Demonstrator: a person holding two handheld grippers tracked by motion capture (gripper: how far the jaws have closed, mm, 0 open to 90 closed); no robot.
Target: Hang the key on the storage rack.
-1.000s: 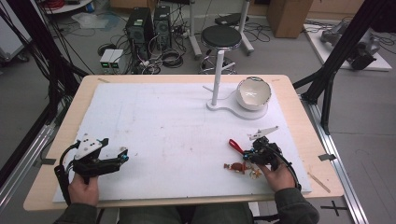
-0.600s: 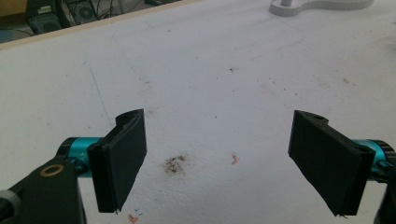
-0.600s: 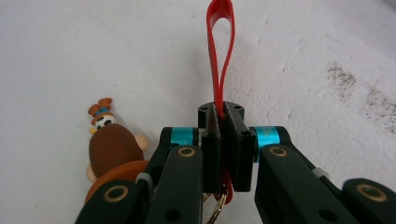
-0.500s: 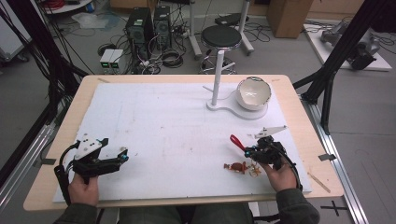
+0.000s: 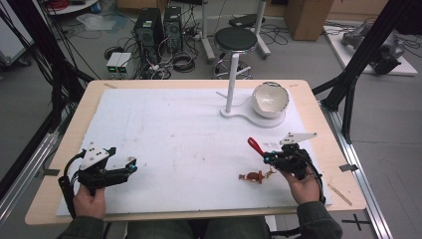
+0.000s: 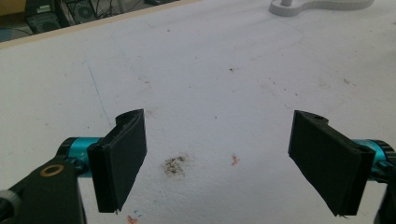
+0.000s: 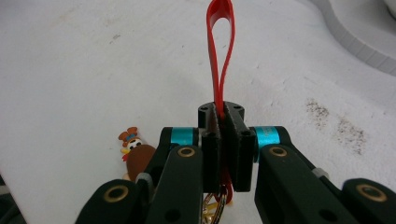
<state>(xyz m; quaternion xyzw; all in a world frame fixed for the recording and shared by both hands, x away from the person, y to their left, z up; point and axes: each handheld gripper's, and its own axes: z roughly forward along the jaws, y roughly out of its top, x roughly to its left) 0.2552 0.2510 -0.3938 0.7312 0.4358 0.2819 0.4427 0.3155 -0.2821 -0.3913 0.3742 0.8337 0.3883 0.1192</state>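
My right gripper [image 5: 268, 158] [image 7: 224, 116] is shut on a red strap loop [image 5: 256, 146] [image 7: 220, 42] that sticks out past its jaws. A small brown figure charm [image 5: 253, 177] [image 7: 133, 151] on a metal ring hangs from the strap's lower end and lies on the white mat just left of that hand. My left gripper [image 5: 132, 166] [image 6: 224, 163] rests low over the mat's front left, jaws wide apart with nothing between them. A white stand with an upright post [image 5: 230, 92] and a white bowl [image 5: 270, 98] sits at the back right.
The white mat [image 5: 189, 134] covers most of the wooden table [image 5: 318, 119]; it bears small stains. The stand's flat base [image 6: 322, 4] shows far ahead in the left gripper view. A stool [image 5: 238, 41] and computer boxes stand on the floor behind the table.
My right gripper has lifted slightly toward the back with the red strap; the charm has slid a little right and back with it. The left hand has stayed still.
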